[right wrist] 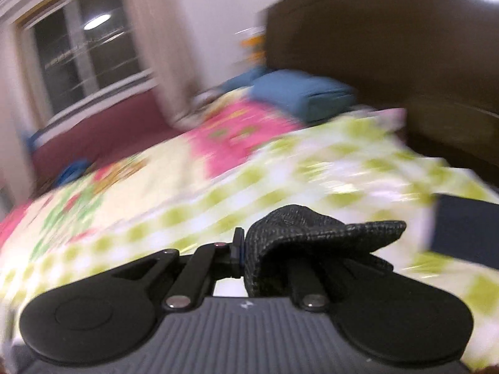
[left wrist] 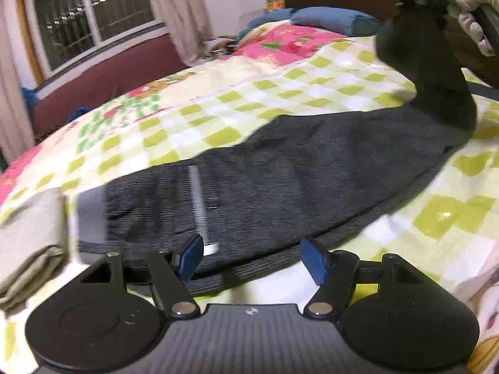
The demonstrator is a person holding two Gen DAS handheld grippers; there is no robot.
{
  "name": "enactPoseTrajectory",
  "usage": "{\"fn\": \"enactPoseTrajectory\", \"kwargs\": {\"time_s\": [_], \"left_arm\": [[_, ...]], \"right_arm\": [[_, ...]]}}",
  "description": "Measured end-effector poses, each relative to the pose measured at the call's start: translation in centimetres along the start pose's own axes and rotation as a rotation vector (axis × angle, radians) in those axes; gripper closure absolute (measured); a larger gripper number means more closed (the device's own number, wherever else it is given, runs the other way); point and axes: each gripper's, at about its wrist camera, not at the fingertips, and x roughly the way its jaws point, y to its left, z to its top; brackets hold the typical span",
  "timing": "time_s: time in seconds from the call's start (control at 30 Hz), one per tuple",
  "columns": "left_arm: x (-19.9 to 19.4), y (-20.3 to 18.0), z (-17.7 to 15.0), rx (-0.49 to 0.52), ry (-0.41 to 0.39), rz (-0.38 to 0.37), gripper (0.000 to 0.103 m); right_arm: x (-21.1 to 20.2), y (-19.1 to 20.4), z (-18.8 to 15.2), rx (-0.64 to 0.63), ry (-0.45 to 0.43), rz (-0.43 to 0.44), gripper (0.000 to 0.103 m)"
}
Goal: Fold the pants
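Dark grey pants lie stretched across the checked bedspread, waistband at the left. My left gripper is open, blue pads spread over the near edge of the pants by the waistband, nothing pinched between them. The leg end of the pants rises in a dark column at the upper right toward a white-gloved hand holding the other gripper. In the right wrist view my right gripper is shut on a bunch of the grey fabric, which drapes over its right finger and hides it.
A folded beige cloth lies left of the waistband. A blue pillow sits at the head of the bed against a dark brown headboard. A window and curtains stand at the far left. A dark object lies at the right edge.
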Motion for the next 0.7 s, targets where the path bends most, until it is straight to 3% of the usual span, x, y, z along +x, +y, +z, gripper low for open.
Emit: {"fn": "enactPoseTrajectory", "kwargs": {"time_s": [0.2, 0.27, 0.4, 0.57, 0.7], "left_arm": [[0.9, 4.4, -1.3, -0.1, 0.094, 0.083, 0.021], [1.3, 5.9, -1.9, -0.165, 0.124, 0.082, 0.021], [1.5, 7.6, -2.5, -0.246, 0.135, 0.061, 0.021], [1.3, 7.7, -2.8, -0.251, 0.124, 0.02, 0.021], [1.1, 7.8, -2.7, -0.258, 0.109, 0.008, 0.021]], "right_arm": [[2.6, 17.2, -5.9, -0.418, 0.074, 0.228, 0.096], [2.6, 23.0, -9.3, -0.659, 0.088, 0.286, 0.096], [1.7, 29.4, -16.6, -1.04, 0.082, 0.396, 0.094], [2.1, 29.2, -17.4, -1.008, 0.13, 0.405, 0.08], [1.7, 28.9, -16.7, -1.0, 0.111, 0.417, 0.077]]}}
